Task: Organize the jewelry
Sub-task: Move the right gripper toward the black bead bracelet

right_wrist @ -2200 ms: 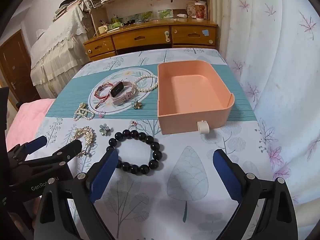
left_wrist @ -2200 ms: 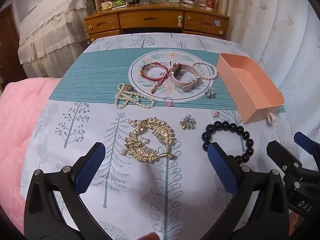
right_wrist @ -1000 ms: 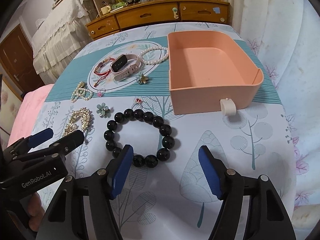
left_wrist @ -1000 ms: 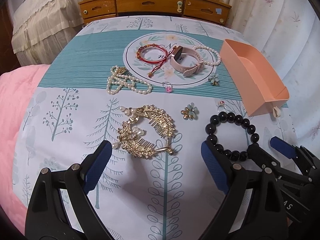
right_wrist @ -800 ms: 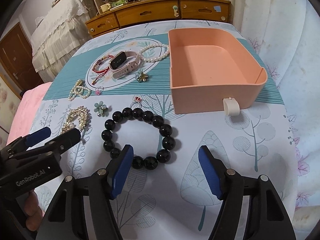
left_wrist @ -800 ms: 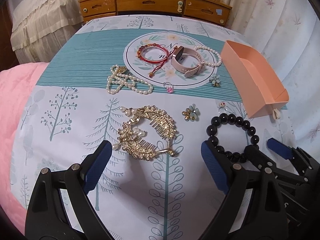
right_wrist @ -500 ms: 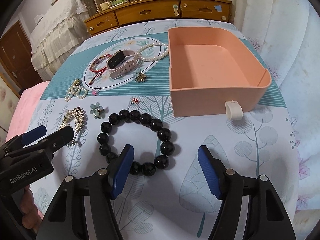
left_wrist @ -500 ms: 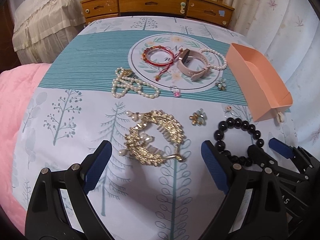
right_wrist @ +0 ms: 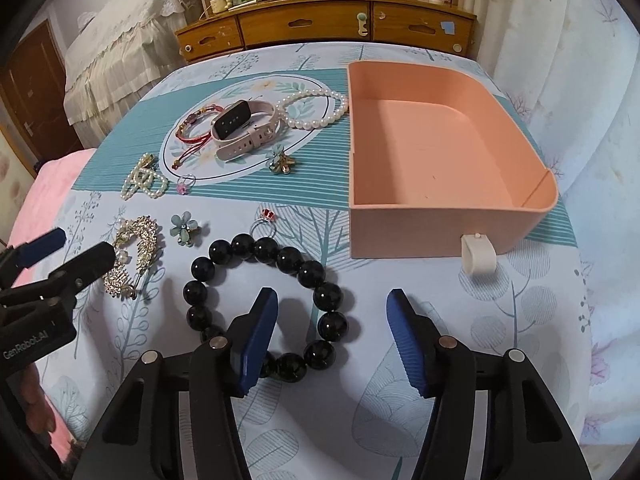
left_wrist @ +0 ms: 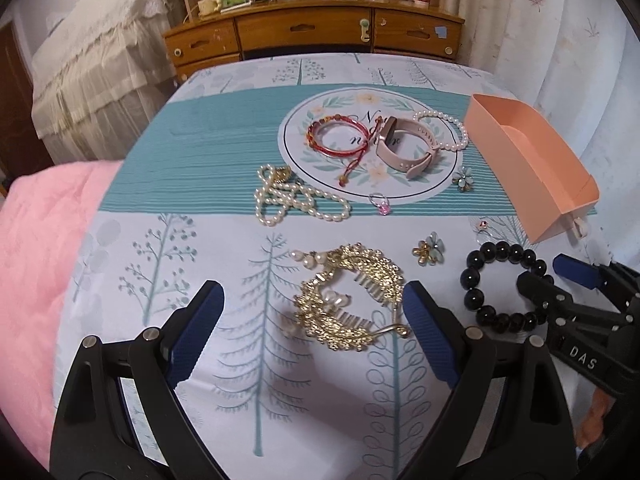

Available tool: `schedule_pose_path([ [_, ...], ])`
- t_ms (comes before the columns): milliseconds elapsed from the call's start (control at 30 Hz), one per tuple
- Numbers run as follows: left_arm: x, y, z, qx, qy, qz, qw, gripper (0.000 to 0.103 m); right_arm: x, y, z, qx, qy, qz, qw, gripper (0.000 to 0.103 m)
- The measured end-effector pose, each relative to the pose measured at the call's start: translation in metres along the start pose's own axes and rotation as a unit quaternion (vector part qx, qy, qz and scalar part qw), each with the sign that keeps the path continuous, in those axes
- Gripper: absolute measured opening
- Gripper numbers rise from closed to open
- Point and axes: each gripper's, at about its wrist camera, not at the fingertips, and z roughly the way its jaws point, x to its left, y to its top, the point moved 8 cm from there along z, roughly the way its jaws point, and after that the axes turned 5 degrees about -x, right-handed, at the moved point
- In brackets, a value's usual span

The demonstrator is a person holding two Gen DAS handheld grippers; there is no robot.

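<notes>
A black bead bracelet [right_wrist: 268, 304] lies flat on the patterned cloth; my right gripper [right_wrist: 330, 336] is open, its jaws straddling the bracelet's near right arc. The bracelet also shows in the left wrist view [left_wrist: 502, 286]. My left gripper [left_wrist: 310, 320] is open, its jaws either side of a gold hair comb [left_wrist: 348, 302], just above the cloth. An empty pink drawer box [right_wrist: 436, 152] sits at the right. A pink smartwatch [right_wrist: 244, 128], red bracelet [left_wrist: 338, 138], pearl bracelet [right_wrist: 314, 108] and pearl necklace [left_wrist: 292, 200] lie farther back.
Small flower brooches [right_wrist: 185, 229] [right_wrist: 281, 162], a red-stone ring [right_wrist: 266, 218] and a pink-stone ring [left_wrist: 382, 204] lie scattered. A wooden dresser [left_wrist: 316, 34] stands beyond the table. A pink blanket [left_wrist: 36, 248] is at the left, curtains at the right.
Both grippers have moved forward and lower. The right gripper's jaws now straddle the black bracelet's near arc; the left gripper's jaws now flank the gold comb.
</notes>
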Motion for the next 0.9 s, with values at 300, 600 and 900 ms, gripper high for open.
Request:
schedule_pose_path([
  [300,-0.010,-0.002,0.001,0.019,-0.021,-0.006,0.9996,0.090,0.001,-0.001,-0.004,0.003,0.005,0.002,1.000,0.054],
  [600,-0.012,-0.004,0.004,0.030,-0.029,-0.011,0.9991,0.090,0.000,-0.002,-0.011,0.003,0.007,0.000,1.000,0.054],
  [900,-0.016,-0.003,0.005,0.035,-0.029,-0.009,0.9989,0.090,-0.002,0.002,-0.023,-0.004,0.002,-0.001,1.000,0.054],
])
